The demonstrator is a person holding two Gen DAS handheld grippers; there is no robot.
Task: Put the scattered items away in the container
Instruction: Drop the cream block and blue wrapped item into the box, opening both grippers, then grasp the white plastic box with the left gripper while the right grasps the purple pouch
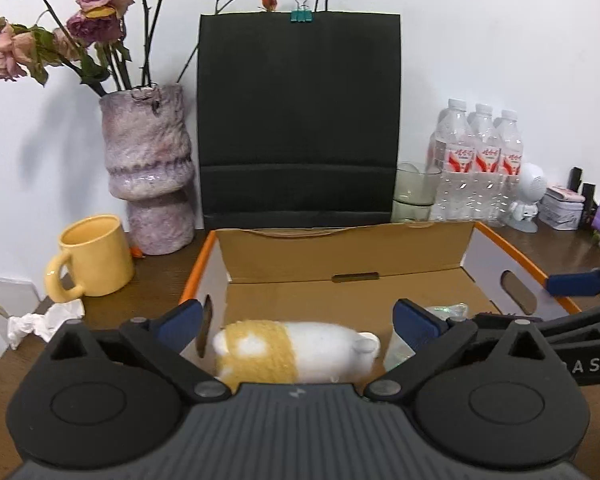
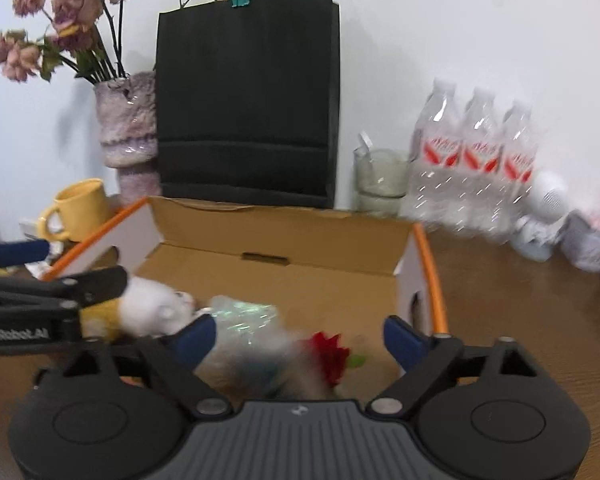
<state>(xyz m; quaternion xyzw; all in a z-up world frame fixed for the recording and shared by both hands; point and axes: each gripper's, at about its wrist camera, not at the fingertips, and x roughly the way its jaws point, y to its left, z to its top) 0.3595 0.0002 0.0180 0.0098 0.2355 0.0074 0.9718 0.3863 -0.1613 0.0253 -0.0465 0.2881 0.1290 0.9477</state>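
Hovering over the near end of the cardboard box [image 1: 340, 252], the left gripper [image 1: 296, 320] has its fingers apart above the plush toy [image 1: 288, 350] lying inside. The right gripper [image 2: 296, 338], fingers also apart, hangs over the red flower [image 2: 330, 354] and crinkly wrapper [image 2: 244, 312]. Crowded together, the grippers may collide or drag something out.

Plush toy [image 1: 288, 350] between spread tongs [image 1: 298, 322]

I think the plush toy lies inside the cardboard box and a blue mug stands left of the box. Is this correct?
Not quite: the mug is yellow, not blue, as the left wrist view shows. The plush toy does lie inside the cardboard box, and the mug stands left of it.
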